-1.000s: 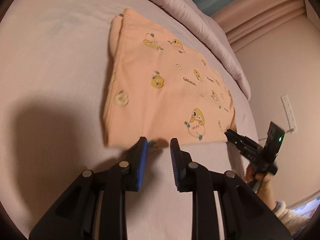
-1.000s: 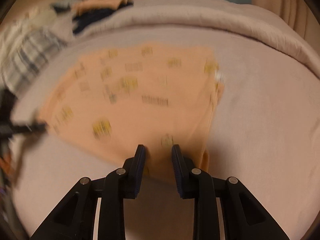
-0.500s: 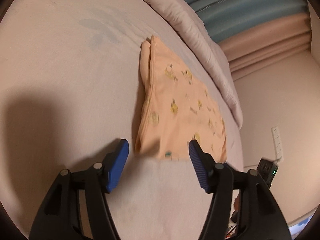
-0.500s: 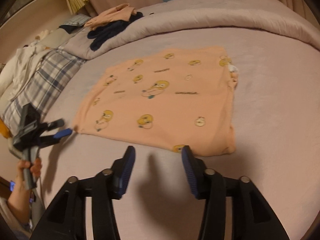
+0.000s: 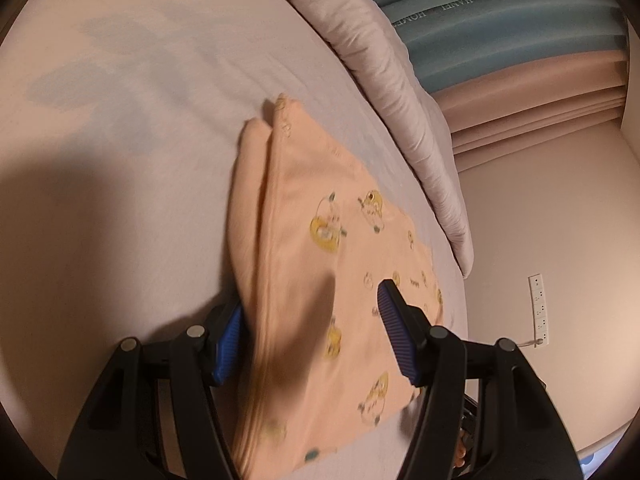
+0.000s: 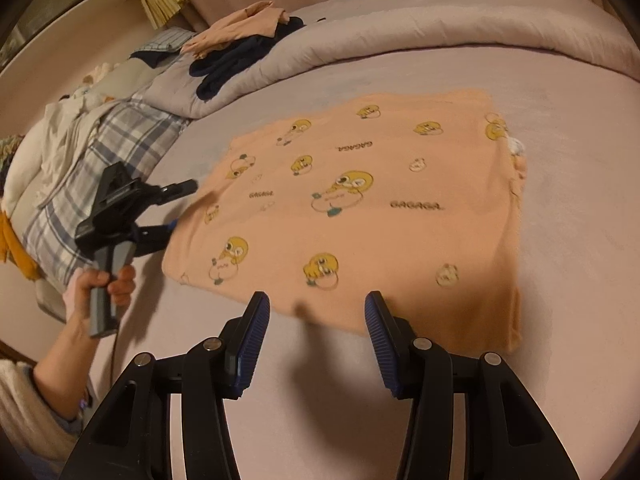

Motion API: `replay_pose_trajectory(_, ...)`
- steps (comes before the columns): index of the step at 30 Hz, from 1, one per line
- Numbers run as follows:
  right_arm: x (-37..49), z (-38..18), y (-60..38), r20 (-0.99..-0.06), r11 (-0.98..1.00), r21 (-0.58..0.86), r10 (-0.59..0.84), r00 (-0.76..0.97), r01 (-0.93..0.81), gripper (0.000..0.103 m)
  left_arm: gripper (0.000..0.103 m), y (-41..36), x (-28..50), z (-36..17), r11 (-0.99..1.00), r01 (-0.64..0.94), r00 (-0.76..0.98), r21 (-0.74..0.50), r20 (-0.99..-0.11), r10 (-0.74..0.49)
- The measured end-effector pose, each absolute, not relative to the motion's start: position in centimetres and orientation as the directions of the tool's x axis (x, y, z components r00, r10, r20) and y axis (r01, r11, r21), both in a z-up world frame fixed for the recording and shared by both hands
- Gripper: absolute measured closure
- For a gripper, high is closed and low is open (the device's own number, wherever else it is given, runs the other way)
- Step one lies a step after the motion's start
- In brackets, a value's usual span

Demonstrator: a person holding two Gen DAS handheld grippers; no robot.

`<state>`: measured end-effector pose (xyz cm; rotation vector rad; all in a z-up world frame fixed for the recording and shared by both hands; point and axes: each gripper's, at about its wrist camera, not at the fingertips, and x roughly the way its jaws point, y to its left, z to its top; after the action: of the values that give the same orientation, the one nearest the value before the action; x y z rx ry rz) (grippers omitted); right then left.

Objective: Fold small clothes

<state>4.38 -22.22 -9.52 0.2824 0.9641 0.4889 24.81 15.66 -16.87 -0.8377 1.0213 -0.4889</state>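
A peach garment (image 5: 320, 200) printed with yellow ducks lies folded flat on the pink bed sheet (image 5: 120, 120). My left gripper (image 5: 312, 320) is open and straddles its near edge, one blue pad beside the fold and the other over the cloth, neither pressing. From the right wrist, the garment (image 6: 360, 200) spreads across the middle, and the left gripper (image 6: 182, 205), held by a hand (image 6: 100, 284), has the garment's left corner between its spread fingers. My right gripper (image 6: 316, 300) stands open just short of the garment's near edge, with only sheet and the hem between the pads.
A rolled grey duvet (image 6: 400, 32) runs along the far side of the bed. Loose clothes (image 6: 240, 40) lie piled on it at the back left, next to a plaid cloth (image 6: 100, 152). A wall socket strip (image 5: 538, 304) and curtains lie beyond the bed.
Both grippers opened and let go of the garment's near edge. The left one then moved sideways to the garment's left side and now straddles it; the right drew back slightly.
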Motion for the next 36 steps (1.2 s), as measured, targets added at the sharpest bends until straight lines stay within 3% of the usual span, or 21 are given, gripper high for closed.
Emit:
replay_pose_trajectory(5, 6.2, -9.3, -20.5, -0.720, 0.859, 0.422, 0.511, 0.470, -0.288, 0.053, 0.044, 14.6, 26.7, -16.6, 0.631, 0.001, 0.442, -0.775, -0.566, -0.696)
replay_pose_trajectory(7, 7.0, -8.9, -19.5, -0.718, 0.858, 0.412, 0.512, 0.470, -0.305, 0.053, 0.053, 14.4, 27.1, -16.6, 0.654, 0.000, 0.434, -0.757, -0.589, -0.682)
replay_pose_trajectory(9, 8.3, -8.5, -18.2, -0.716, 0.858, 0.398, 0.512, 0.475, -0.325, 0.053, 0.071, 14.3, 27.6, -16.6, 0.674, -0.009, 0.419, -0.739, -0.615, -0.668)
replay_pose_trajectory(12, 10.7, -8.2, -16.5, -0.725, 0.870, 0.376, 0.490, 0.484, -0.319, 0.053, 0.083, 14.6, 27.6, -16.5, 0.692, -0.018, 0.413, -0.722, -0.636, -0.652)
replay_pose_trajectory(16, 14.2, -8.8, -14.9, -0.734, 0.885, 0.363, 0.464, 0.495, -0.292, 0.058, 0.087, 14.3, 26.8, -15.0, 0.704, 0.021, 0.434, -0.710, -0.628, -0.646)
replay_pose_trajectory(18, 16.0, -9.6, -13.9, -0.767, 0.910, 0.319, 0.413, 0.491, -0.266, 0.077, 0.089, 13.9, 26.6, -13.9, 0.710, 0.048, 0.438, -0.702, -0.624, -0.647)
replay_pose_trajectory(20, 17.3, -10.6, -13.4, -0.805, 0.934, 0.275, 0.354, 0.477, -0.228, 0.088, 0.090, 13.4, 26.4, -12.9, 0.707, 0.074, 0.440, -0.704, -0.613, -0.656)
replay_pose_trajectory(25, 17.4, -10.2, -13.8, -0.817, 0.935, 0.293, 0.354, 0.455, -0.201, 0.089, 0.090, 12.7, 26.3, -12.1, 0.725, 0.082, 0.436, -0.684, -0.630, -0.643)
replay_pose_trajectory(36, 7.8, -10.4, -13.6, -0.830, 0.903, 0.226, 0.374, 0.413, -0.365, 0.089, 0.090, 12.3, 26.4, -11.9, 0.735, 0.061, 0.441, -0.675, -0.643, -0.626)
